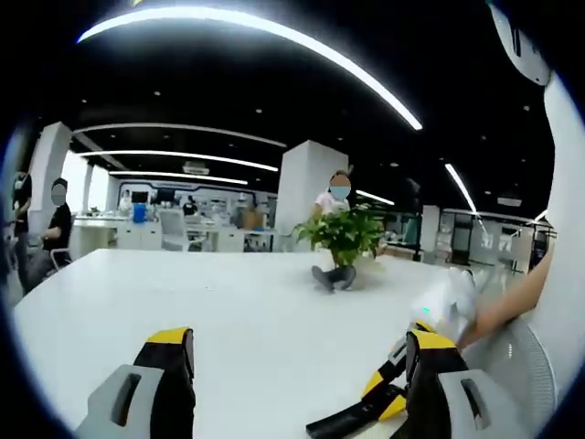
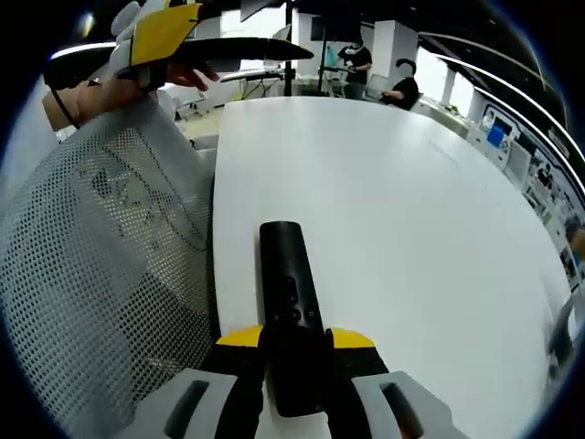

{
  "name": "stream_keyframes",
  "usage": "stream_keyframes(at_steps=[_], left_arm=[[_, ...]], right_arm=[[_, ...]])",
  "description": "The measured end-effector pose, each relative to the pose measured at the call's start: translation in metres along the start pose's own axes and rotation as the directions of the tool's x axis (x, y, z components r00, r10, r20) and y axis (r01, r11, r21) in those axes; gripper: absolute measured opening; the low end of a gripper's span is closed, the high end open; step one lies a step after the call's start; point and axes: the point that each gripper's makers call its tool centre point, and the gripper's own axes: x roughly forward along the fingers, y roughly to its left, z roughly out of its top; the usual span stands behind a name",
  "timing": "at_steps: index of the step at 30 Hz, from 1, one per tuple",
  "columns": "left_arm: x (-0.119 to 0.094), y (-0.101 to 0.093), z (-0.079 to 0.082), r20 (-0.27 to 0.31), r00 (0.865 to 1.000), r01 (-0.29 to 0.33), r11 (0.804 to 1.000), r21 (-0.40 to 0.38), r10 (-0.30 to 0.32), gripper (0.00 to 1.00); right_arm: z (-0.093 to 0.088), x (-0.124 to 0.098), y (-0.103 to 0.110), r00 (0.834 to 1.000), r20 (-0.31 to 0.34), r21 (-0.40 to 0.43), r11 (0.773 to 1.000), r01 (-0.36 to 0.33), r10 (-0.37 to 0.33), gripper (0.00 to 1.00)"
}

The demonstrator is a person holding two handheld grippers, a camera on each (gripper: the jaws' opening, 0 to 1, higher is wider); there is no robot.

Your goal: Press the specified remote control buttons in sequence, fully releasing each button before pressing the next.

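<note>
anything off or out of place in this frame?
Nothing spilled or damaged. The right gripper is shut on the black remote, which lies lengthwise between its jaws over the white table. The left gripper is open above the table, near a potted plant.

No text, label, brand, number or sign could be read in either view. The black remote control [image 2: 291, 311] carried small button markings in the right gripper view, but they were too small and blurred to make out. The distant office fittings behind the white table [image 1: 247, 311] in the left gripper view bore nothing legible either.
</note>
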Motion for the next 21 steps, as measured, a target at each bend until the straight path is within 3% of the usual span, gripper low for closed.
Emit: stream_keyframes(at_steps=[6,9,12,15,21], left_arm=[[-0.006,0.01,0.013,0.066,0.997,-0.047,0.999,0.01,0.047,1.0],[-0.007,0.014,0.014,0.072,0.995,-0.063,0.998,0.004,0.063,1.0],[-0.007,0.017,0.015,0.072,0.995,-0.074,0.997,0.003,0.074,1.0],[-0.008,0.021,0.016,0.077,0.993,-0.094,0.995,0.01,0.093,1.0],[-0.013,0.034,0.019,0.095,0.984,-0.149,0.989,0.003,0.148,1.0]], right_arm=[[0.006,-0.002,0.0,0.998,0.055,0.158,0.987,-0.022,0.013,0.27],[0.012,-0.009,-0.003,0.998,0.059,0.119,0.993,0.001,-0.008,0.33],[0.007,-0.008,-0.005,0.999,0.03,0.098,0.995,0.01,-0.013,0.31],[0.0,-0.005,0.001,1.0,-0.003,0.069,0.998,-0.011,0.011,0.22],[-0.003,-0.004,0.001,0.999,-0.048,-0.025,1.0,-0.006,0.005,0.21]])
